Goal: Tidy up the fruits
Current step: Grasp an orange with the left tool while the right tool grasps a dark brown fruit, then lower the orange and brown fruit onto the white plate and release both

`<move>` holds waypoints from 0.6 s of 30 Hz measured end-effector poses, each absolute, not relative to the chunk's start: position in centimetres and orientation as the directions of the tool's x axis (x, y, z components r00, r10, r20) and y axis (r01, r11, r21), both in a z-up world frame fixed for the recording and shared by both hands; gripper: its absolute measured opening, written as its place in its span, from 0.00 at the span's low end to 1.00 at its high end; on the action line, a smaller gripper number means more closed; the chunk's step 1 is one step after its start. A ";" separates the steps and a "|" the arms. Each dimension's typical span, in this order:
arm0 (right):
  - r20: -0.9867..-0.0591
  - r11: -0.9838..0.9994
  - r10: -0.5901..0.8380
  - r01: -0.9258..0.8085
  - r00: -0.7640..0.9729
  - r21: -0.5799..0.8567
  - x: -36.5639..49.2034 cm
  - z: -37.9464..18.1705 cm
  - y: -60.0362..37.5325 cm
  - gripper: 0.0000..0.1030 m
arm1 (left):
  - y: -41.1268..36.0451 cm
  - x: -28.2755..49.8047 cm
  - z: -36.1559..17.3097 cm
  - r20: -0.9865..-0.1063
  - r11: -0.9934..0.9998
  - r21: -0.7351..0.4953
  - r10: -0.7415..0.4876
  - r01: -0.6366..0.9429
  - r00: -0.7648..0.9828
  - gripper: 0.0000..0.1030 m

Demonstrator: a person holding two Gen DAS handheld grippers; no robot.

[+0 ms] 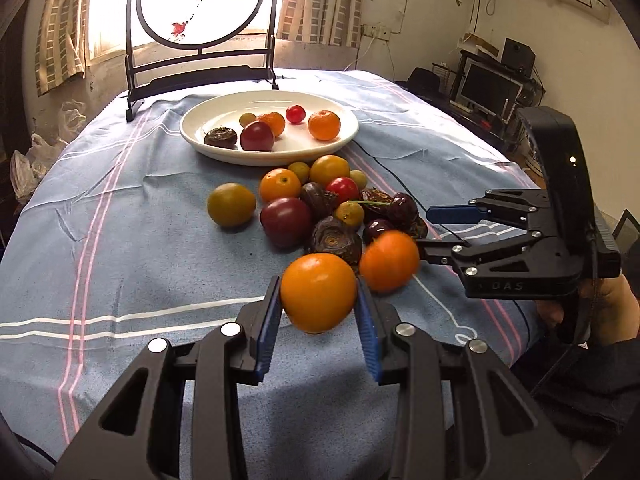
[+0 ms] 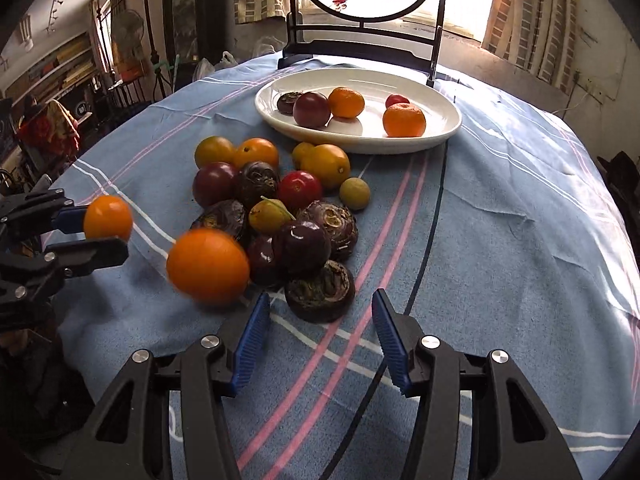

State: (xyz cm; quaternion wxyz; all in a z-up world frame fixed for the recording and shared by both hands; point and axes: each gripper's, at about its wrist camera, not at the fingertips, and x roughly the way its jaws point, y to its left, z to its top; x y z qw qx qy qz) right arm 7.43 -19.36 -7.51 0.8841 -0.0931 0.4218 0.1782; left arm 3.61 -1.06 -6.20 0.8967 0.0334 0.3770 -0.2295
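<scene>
My left gripper (image 1: 318, 308) is shut on an orange (image 1: 318, 292), held above the blue cloth; it also shows in the right wrist view (image 2: 107, 218). A second orange (image 2: 208, 266), blurred, lies just left of my open, empty right gripper (image 2: 318, 338) and beside its lower finger in the left wrist view (image 1: 388, 260). A pile of mixed fruit (image 1: 316, 204) lies mid-table: oranges, yellow-green fruits, red tomatoes, dark plums, brown water chestnuts. A white plate (image 1: 200, 130) behind it holds several fruits.
A black-framed round painted screen (image 1: 200, 4) stands behind the plate at the table's far edge. The blue striped cloth (image 1: 120, 240) covers the table. A monitor and shelves stand at the far right of the room.
</scene>
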 end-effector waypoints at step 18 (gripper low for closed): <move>-0.727 0.948 0.306 -0.271 0.615 0.169 6.0 -6.4 -25.1 0.37 | -0.2 3.9 -5.6 -0.667 0.890 -0.141 -0.409 0.433 0.622 0.34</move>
